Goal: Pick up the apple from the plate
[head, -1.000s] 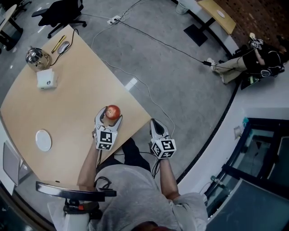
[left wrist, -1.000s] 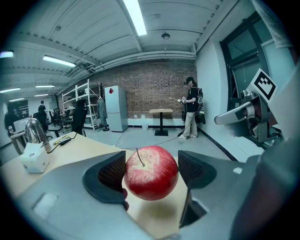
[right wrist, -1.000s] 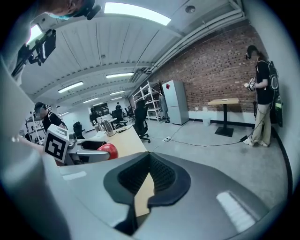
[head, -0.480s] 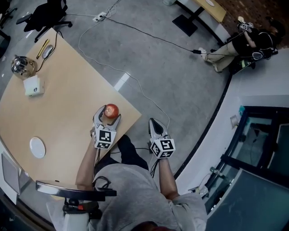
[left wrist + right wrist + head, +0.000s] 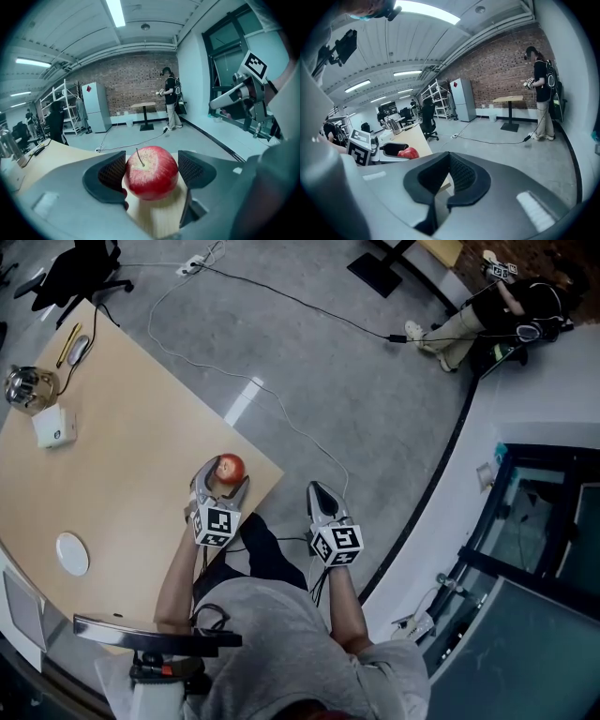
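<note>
In the head view a red apple [image 5: 230, 466] sits between the fingers of my left gripper [image 5: 225, 475], which is shut on it above the right corner of the wooden table [image 5: 141, 456]. The left gripper view shows the apple [image 5: 151, 176] with its stem up, pressed between the two dark pads of that gripper [image 5: 151, 168], and tabletop beneath. A white plate [image 5: 71, 553] lies bare at the table's left, well away from the apple. My right gripper [image 5: 322, 503] hangs off the table over the grey floor, shut on nothing [image 5: 449, 180].
A white box [image 5: 54, 427], a metal kettle [image 5: 26, 385], a mouse [image 5: 79, 348] and a yellow pen [image 5: 66, 343] lie at the table's far end. A cable [image 5: 281, 418] runs across the floor. A person [image 5: 506, 306] sits at far right. A chair back [image 5: 155, 638] is beneath me.
My left gripper has carried the apple farther from the plate toward the table's right corner. The right gripper has kept its place beside it.
</note>
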